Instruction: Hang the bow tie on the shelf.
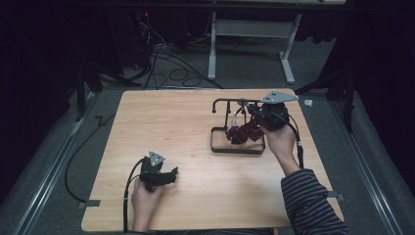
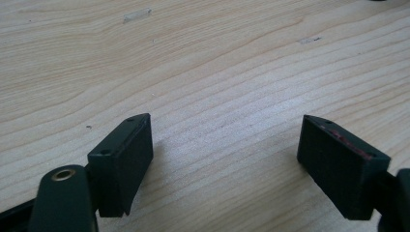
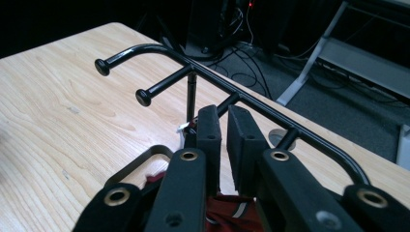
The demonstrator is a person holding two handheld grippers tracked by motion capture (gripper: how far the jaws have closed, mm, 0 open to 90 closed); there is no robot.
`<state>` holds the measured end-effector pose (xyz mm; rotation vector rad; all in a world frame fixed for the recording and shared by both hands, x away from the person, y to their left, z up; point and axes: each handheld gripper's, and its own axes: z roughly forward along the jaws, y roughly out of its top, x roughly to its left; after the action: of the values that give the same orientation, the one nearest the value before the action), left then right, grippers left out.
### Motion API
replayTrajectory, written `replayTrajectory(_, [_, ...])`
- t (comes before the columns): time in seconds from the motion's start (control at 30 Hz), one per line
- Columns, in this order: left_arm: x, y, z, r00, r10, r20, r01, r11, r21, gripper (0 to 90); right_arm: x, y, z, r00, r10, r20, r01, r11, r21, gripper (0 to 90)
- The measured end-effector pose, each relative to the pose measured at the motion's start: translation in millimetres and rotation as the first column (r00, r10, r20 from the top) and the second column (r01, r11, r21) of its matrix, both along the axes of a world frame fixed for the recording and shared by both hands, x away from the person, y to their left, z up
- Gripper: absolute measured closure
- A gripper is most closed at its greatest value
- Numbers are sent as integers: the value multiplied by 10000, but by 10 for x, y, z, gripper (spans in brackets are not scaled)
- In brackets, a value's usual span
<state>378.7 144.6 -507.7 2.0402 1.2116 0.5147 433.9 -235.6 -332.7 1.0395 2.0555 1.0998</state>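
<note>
— How far has it got?

— On the table (image 1: 161,127) stands a black rack (image 1: 230,103) with pegs along its top bar, and at its foot a dark red cloth (image 1: 244,133) lies bunched inside the base frame. I'd say the hanging is about done, or else that cloth has yet to go up; I can't tell which. Something pale, a tag or loop (image 3: 182,128), sits by the upright post.

— And the right gripper (image 1: 254,113)?

— Up at the bar, over the cloth. Its jaws are close together with a thin gap, and I see nothing between them in its own view. I'd call that let go, barely parted.

— What's the cloth like?

— Crumpled, soft, a light stripe on one fold. It'd sag if lifted by one corner.

— The left gripper (image 1: 169,175)?

— Resting low at the near edge, well apart from the rack, jaws wide, bare wood between them.
</note>
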Motion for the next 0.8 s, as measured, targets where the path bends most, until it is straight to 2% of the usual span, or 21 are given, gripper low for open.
replayTrajectory(0.3, [0,0,0,10000,2,-2,-2,10000,-1,207,-101,-114,43,9999,-34,127,32,9998,184,829])
replayTrajectory(0.63, [0,0,0,10000,1,0,-1,10000,1,207,-157,-233,35,9999,-141,-15,142,9987,480,787])
replayTrajectory(0.8, [0,0,0,10000,2,-2,-2,10000,1,207,-204,-263,41,10000,-8,86,3,9988,487,768])
